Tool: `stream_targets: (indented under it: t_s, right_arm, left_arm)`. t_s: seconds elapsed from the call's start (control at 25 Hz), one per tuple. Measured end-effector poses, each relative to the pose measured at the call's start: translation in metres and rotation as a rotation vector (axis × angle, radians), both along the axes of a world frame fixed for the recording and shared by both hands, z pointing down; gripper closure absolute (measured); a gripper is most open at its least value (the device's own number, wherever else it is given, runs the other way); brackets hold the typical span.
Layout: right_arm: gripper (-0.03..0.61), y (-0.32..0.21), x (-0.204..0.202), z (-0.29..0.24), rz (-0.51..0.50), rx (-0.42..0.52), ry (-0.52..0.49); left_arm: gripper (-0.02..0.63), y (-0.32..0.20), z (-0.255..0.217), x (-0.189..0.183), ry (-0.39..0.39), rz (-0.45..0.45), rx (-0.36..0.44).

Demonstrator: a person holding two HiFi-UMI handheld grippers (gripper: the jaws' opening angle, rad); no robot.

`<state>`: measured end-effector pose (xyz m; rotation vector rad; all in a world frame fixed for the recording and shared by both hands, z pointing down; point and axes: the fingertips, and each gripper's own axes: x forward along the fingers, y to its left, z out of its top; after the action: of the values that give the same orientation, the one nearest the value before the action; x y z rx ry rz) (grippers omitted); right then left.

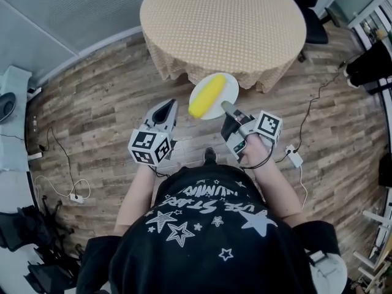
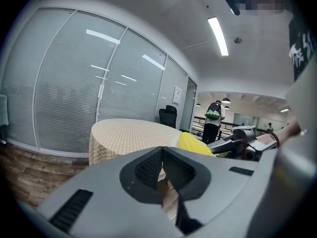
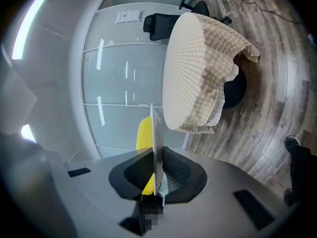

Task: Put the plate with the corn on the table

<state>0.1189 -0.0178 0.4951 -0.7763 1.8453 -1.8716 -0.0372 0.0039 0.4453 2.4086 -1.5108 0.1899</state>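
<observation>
A white plate (image 1: pixel 225 89) with a yellow corn cob (image 1: pixel 207 95) hangs over the wooden floor, just short of the round table (image 1: pixel 223 23) with its beige checked cloth. My right gripper (image 1: pixel 226 108) is shut on the plate's near rim. In the right gripper view the plate (image 3: pixel 156 143) shows edge-on between the pads, with the corn (image 3: pixel 144 133) on its left face and the table (image 3: pixel 195 68) beyond. My left gripper (image 1: pixel 168 106) is shut and empty, left of the plate. Its view shows the closed jaws (image 2: pixel 162 156), the corn (image 2: pixel 194 144) and the table (image 2: pixel 126 133) ahead.
A black office chair (image 1: pixel 316 28) stands beyond the table at the right. Cables and power strips (image 1: pixel 294 158) lie on the floor on both sides. A glass partition (image 2: pixel 74 98) runs behind the table. A person with a green backpack (image 2: pixel 214 117) stands far off.
</observation>
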Motion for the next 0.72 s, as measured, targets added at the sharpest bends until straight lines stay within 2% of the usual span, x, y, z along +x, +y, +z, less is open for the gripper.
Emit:
stream_targets:
  t_s: [0.32,0.72]
  right_arm:
    - [0.525,-0.034,0.009,0.003,-0.044,0.007,0.005]
    - [0.525,-0.060,0.001,0.012,-0.039,-0.008,0.003]
  left_arm:
    - [0.606,-0.031,0.004,0.002,0.019,-0.070,-0.007]
    - [0.606,-0.055,0.005,-0.005,0.028,-0.073,-0.007]
